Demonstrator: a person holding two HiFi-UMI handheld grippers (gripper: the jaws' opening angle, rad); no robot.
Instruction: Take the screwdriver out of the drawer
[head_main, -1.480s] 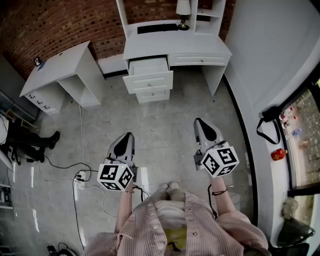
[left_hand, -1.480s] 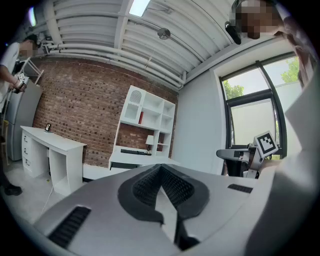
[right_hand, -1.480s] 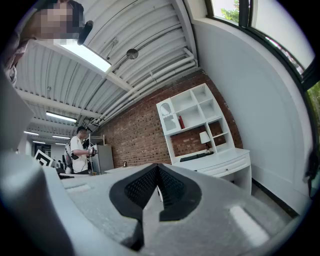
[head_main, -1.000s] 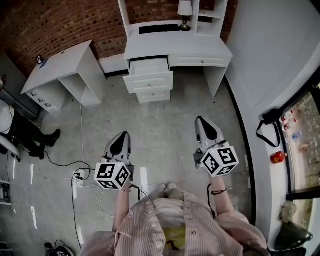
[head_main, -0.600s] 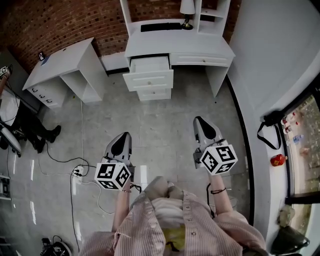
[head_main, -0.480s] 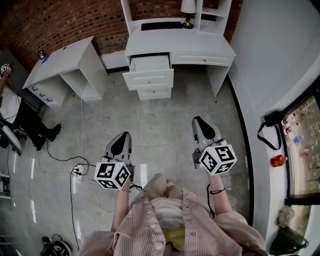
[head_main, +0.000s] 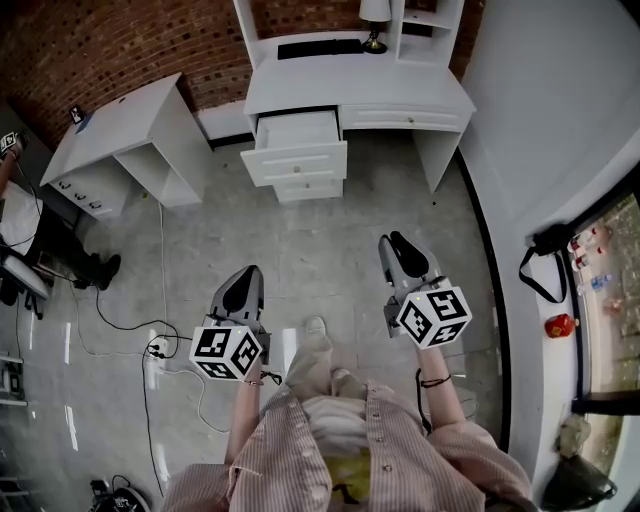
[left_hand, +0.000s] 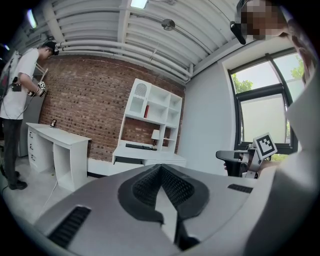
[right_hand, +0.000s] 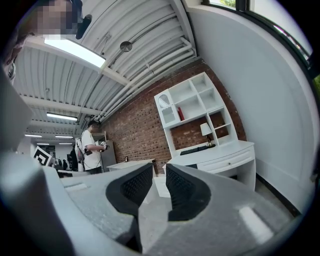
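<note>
A white desk (head_main: 355, 95) stands against the brick wall ahead, its top drawer (head_main: 297, 128) pulled out. No screwdriver shows in any view; the drawer's inside is too small to make out. My left gripper (head_main: 249, 270) hangs over the floor well short of the desk, its jaws shut with the tips meeting (left_hand: 160, 167) and nothing in them. My right gripper (head_main: 392, 240) is held a little further forward. Its jaws (right_hand: 159, 172) have just been opening and stand apart with nothing between them. The desk (right_hand: 220, 155) shows ahead of them.
A second white desk (head_main: 120, 130) stands at the left, with a person (head_main: 30, 240) beside it. Cables and a power strip (head_main: 160, 350) lie on the floor at the left. A lamp (head_main: 372, 15) and a keyboard (head_main: 315, 47) sit on the desk. A black bag (head_main: 545, 245) rests on the right ledge.
The person has stepped forward: a shoe now shows between the grippers. Both grippers have shifted slightly toward the desk. The right jaws have parted.
</note>
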